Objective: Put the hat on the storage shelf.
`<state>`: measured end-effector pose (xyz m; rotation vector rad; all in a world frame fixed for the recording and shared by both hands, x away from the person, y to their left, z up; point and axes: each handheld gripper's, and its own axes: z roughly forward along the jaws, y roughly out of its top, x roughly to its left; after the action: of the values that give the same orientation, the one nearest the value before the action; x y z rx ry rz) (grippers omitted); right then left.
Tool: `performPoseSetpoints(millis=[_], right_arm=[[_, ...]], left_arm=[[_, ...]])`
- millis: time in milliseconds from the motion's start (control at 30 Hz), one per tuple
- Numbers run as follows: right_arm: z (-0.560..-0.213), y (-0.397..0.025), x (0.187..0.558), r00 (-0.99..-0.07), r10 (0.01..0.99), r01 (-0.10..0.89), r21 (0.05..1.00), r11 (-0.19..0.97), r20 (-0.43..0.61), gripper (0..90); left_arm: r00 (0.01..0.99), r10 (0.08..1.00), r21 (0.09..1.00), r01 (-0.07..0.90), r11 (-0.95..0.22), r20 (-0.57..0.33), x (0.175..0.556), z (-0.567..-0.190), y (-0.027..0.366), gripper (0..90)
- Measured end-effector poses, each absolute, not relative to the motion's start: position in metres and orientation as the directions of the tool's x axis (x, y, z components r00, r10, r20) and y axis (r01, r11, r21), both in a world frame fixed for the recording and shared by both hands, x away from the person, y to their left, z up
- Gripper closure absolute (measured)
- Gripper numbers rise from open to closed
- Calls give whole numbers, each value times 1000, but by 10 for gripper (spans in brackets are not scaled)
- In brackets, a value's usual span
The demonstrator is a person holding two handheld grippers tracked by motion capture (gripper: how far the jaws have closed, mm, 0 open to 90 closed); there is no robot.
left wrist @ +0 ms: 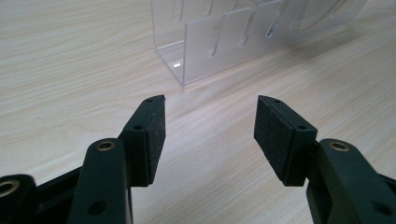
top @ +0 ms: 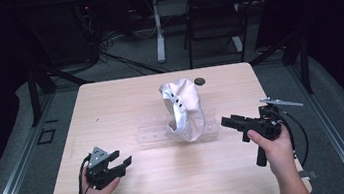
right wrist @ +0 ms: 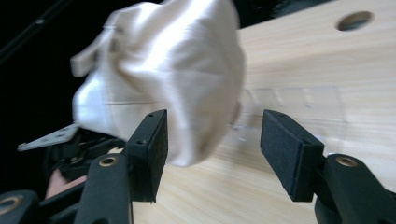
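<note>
white cap (right wrist: 159,84): blurred | clear rack (left wrist: 243,32): top cut off, perhaps acrylic

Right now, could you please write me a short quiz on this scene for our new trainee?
1. True or false: the white cap sits on the clear acrylic rack.
2. Which gripper is nearer the cap? A) left gripper B) right gripper
3. Fill in: the jaws of both grippers stand ____.

Key: 1 true; 2 B; 3 open, as each gripper view shows a wide gap between the pads with nothing held.
</note>
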<state>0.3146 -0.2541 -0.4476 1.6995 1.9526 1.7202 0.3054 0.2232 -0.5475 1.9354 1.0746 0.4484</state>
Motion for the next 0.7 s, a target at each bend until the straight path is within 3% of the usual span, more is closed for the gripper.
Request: performPoseSetpoints(millis=[300,700], right_arm=[[-475,-255,325,-334,737,697,680,-227,588,419],[-483,-246,327,-331,740,719,664,-204,586,416]], left_arm=[[585,807,809,512,-290,-80,306,-551,217,443],[586,806,802,518,-296,-82,307,-553,216,442]])
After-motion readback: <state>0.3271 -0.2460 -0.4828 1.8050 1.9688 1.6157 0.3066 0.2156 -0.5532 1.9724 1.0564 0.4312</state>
